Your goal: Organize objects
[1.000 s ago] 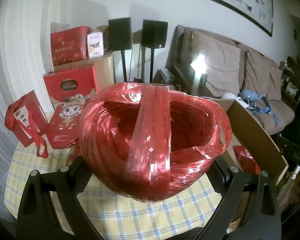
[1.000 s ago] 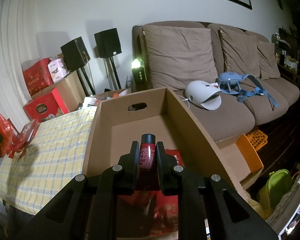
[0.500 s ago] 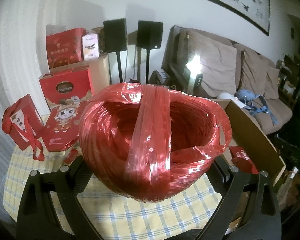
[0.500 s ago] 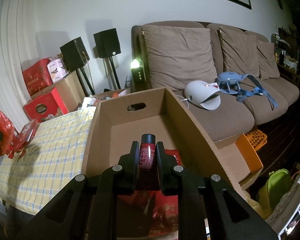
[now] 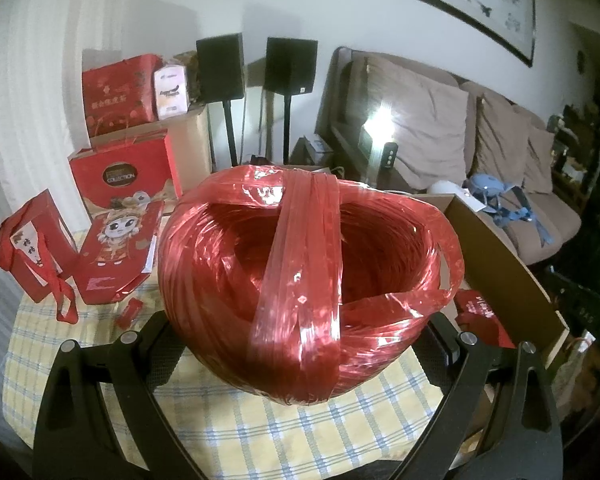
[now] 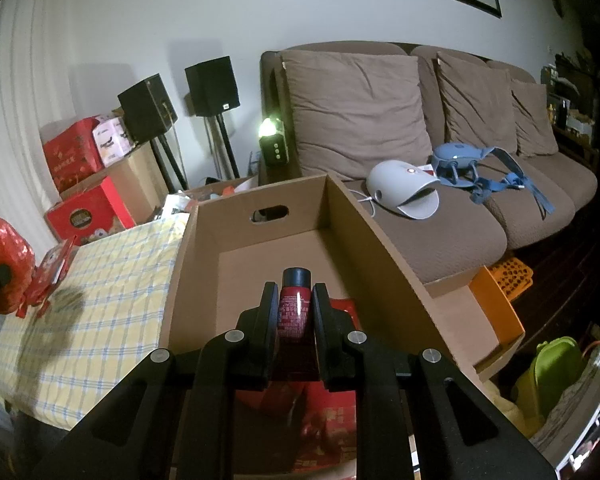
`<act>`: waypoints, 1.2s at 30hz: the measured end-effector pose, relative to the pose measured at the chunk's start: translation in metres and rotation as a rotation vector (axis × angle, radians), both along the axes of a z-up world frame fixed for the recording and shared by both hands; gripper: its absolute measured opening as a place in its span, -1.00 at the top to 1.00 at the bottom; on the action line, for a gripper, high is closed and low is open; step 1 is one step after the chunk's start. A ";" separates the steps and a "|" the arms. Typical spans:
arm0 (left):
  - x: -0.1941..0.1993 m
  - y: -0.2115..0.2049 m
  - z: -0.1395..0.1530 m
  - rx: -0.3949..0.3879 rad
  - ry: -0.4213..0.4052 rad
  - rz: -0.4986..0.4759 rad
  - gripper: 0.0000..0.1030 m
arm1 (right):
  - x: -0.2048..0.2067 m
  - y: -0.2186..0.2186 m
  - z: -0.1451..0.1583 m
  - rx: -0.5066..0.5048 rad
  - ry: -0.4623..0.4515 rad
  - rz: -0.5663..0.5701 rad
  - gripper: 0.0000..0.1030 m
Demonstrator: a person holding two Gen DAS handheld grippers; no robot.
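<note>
Checked tablecloth (image 5: 292, 432), near: I log my left gripper (image 5: 300, 344) clamping a bulky, light, slippery red twine ball (image 5: 300, 280) by its flanks above it, my right gripper (image 6: 295, 304) pinching a rigid red bottle (image 6: 295, 308) over the cardboard box (image 6: 380, 248).

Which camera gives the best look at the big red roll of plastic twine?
The left wrist view: the red twine roll fills the frame, gripped by the left gripper, its strands and wrapping band clear. The right wrist view shows only a small part of it at the left edge.
</note>
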State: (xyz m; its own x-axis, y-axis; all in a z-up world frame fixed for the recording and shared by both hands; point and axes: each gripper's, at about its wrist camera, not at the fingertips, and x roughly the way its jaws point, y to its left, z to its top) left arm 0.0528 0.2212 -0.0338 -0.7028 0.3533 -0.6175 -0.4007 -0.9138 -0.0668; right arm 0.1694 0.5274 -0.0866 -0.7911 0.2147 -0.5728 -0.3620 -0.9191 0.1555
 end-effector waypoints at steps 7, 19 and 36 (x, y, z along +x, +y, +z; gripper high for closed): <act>0.000 0.002 0.001 0.003 0.004 -0.008 -0.86 | -0.001 0.000 0.000 0.000 0.000 0.000 0.69; -0.001 0.012 0.006 0.013 0.008 -0.019 -0.86 | 0.002 0.003 0.000 0.003 -0.003 -0.009 0.69; 0.002 0.025 0.013 0.020 0.021 -0.045 -0.86 | 0.002 0.003 0.001 0.004 -0.002 -0.010 0.69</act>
State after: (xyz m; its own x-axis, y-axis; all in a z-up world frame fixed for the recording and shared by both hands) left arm 0.0546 0.2464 -0.0212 -0.6987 0.3968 -0.5952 -0.4425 -0.8935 -0.0763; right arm 0.1709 0.5304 -0.0859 -0.7875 0.2248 -0.5739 -0.3718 -0.9159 0.1513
